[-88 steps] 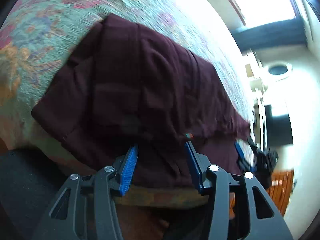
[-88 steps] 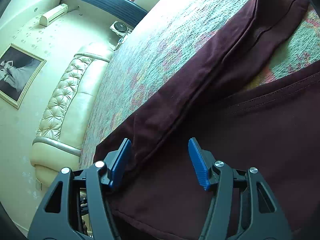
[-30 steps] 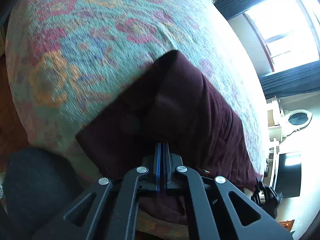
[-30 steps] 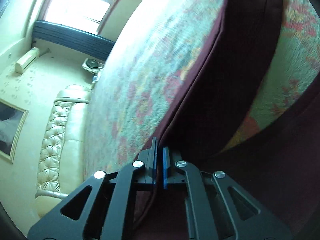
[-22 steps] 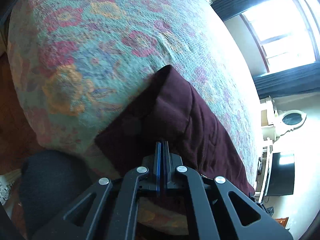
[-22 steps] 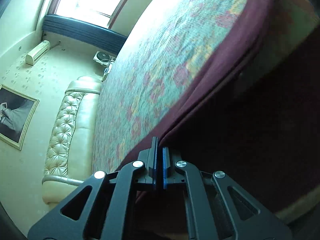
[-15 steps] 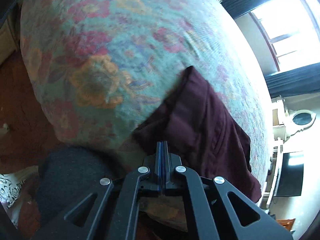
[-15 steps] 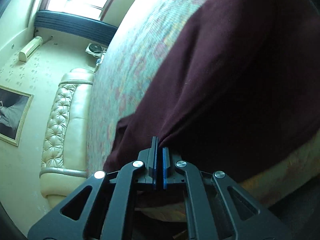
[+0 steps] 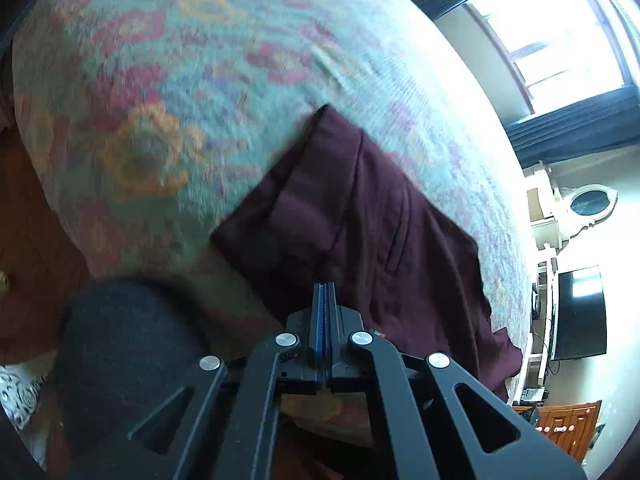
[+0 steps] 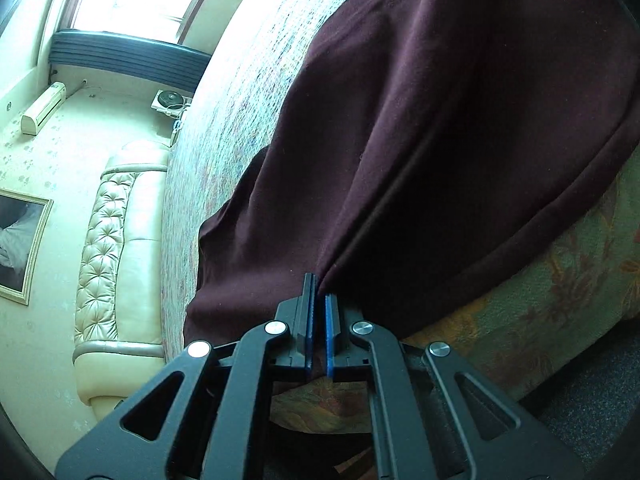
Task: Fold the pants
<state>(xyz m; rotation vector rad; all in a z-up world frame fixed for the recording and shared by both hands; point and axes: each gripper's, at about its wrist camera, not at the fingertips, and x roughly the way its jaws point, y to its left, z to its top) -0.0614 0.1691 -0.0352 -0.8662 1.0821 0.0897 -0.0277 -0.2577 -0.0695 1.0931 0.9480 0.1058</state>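
Left gripper (image 9: 325, 286): blue pads pressed fully together, no visible gap, tips at near edge of maroon pants (image 9: 372, 216); whether cloth is pinched, cannot tell. Right gripper (image 10: 319, 284): pads nearly together, clamped on thin fold of pants (image 10: 420, 128), fabric running up and away from tips. Pants spread on floral bedspread (image 9: 192, 80), near bed edge, partly hanging over. Tufted cream headboard (image 10: 108, 248) far left in right view.

The pants (image 9: 372, 216) lie on the bed (image 9: 192, 80) at centre frame, reaching the lower right; the window (image 9: 560, 28) is upper right.
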